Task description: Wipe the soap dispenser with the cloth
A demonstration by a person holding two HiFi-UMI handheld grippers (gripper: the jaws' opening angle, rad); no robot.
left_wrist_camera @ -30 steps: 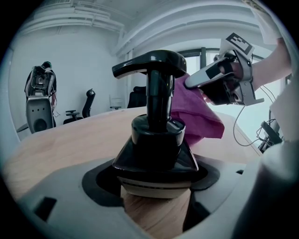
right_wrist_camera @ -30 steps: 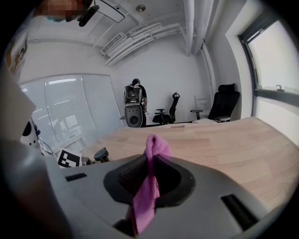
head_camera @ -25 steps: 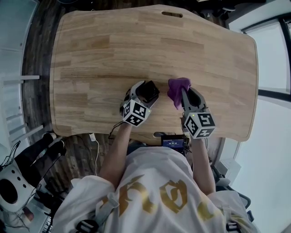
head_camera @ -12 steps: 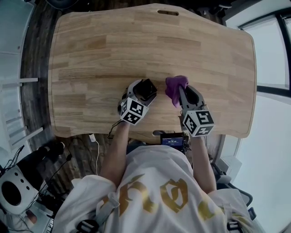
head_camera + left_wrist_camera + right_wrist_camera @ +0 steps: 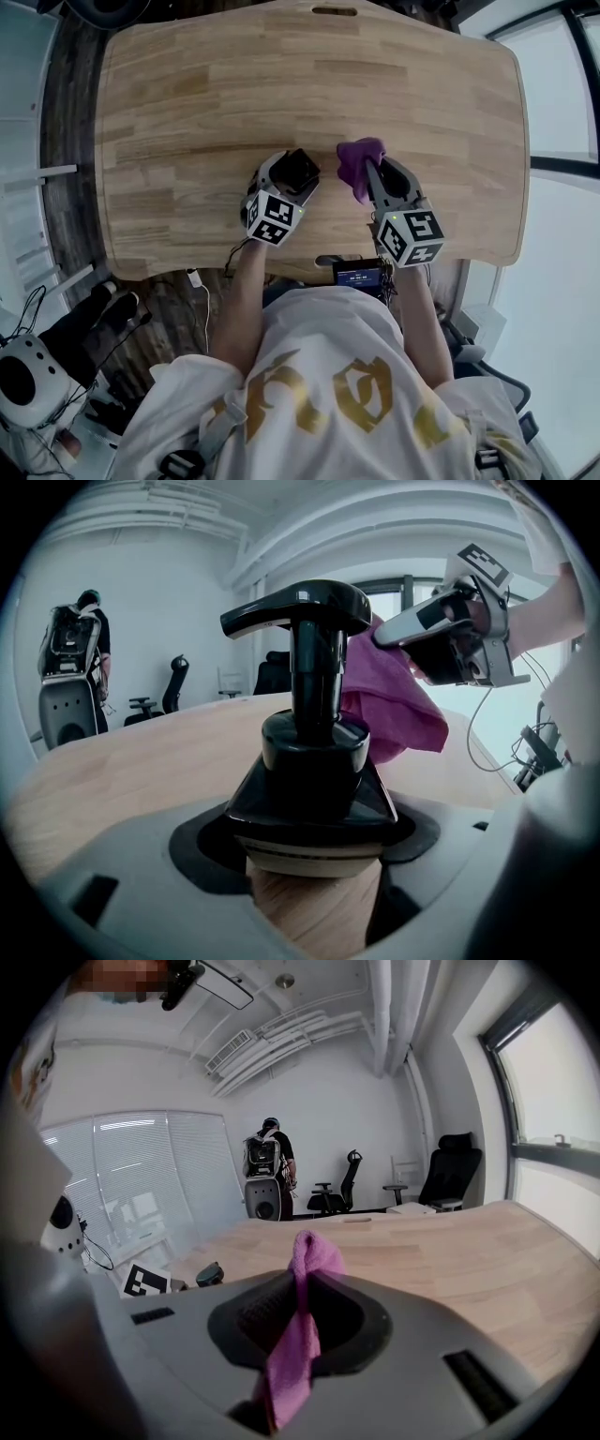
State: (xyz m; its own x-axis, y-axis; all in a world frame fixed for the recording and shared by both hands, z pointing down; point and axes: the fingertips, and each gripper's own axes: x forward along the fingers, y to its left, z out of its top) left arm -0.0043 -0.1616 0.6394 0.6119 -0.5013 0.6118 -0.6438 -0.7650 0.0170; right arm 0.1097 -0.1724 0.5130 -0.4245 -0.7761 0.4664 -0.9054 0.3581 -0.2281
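My left gripper [image 5: 296, 180] is shut on the soap dispenser [image 5: 300, 169], a black pump top on a tan body. It stands upright between the jaws in the left gripper view, dispenser [image 5: 309, 761], left gripper [image 5: 311, 864]. The right gripper [image 5: 370, 176] is shut on a purple cloth [image 5: 356, 167], which bunches above the jaws and hangs down between them in the right gripper view, cloth [image 5: 298, 1330], right gripper [image 5: 300, 1316]. The cloth [image 5: 398, 710] hangs just behind and right of the pump. In the head view a narrow gap separates them.
Both grippers hover over the near middle of a wooden table [image 5: 206, 112] with a slot [image 5: 335, 11] at its far edge. A small device [image 5: 357, 276] sits at the near edge. Office chairs [image 5: 450, 1180] and a standing person [image 5: 267, 1176] are far beyond the table.
The head view has shifted slightly. Both grippers keep their holds and stay side by side at nearly the same spot over the table.
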